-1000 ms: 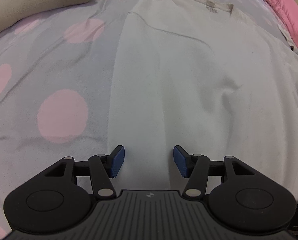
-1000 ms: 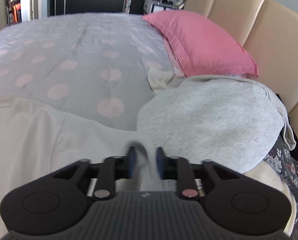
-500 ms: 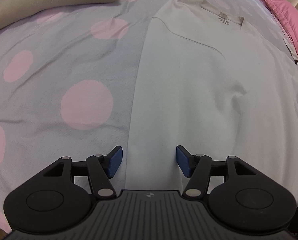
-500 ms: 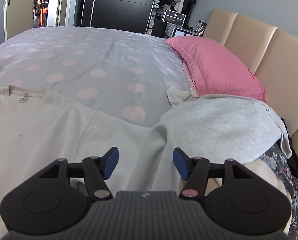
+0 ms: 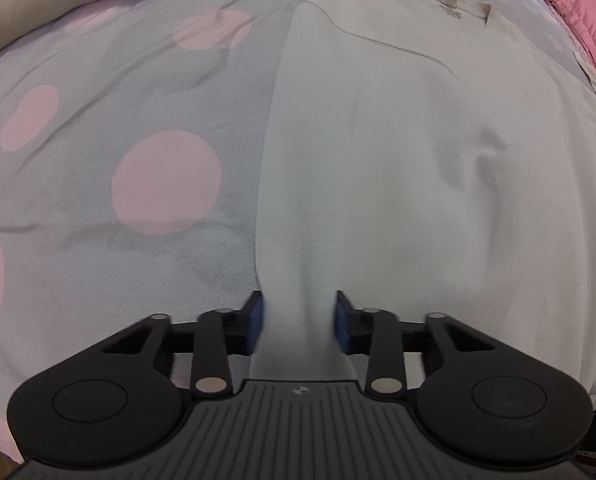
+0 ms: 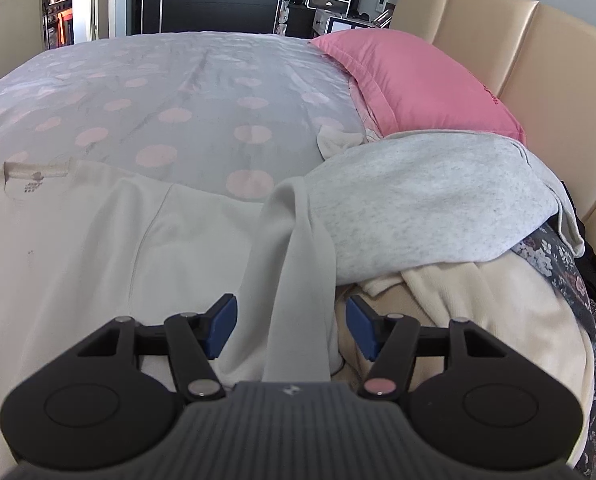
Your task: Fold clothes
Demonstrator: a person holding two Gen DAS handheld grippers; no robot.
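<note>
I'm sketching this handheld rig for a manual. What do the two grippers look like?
Both look alike. The left gripper and right gripper have matte black linkage arms with silver pivot pins, two round black side housings, blue pads on the fingertips, and a ribbed dark grey body bearing a small emblem. On the right one, one pivot pin looks pinkish. No cables, hands or sleeves show.

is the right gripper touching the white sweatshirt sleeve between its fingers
Apart. The right wrist view shows the right gripper open, clear gaps between both blue pads and the sleeve.

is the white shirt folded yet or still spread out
Mostly spread: the white shirt lies flat on the bed, collar showing. One sleeve drapes toward the right gripper.
</note>
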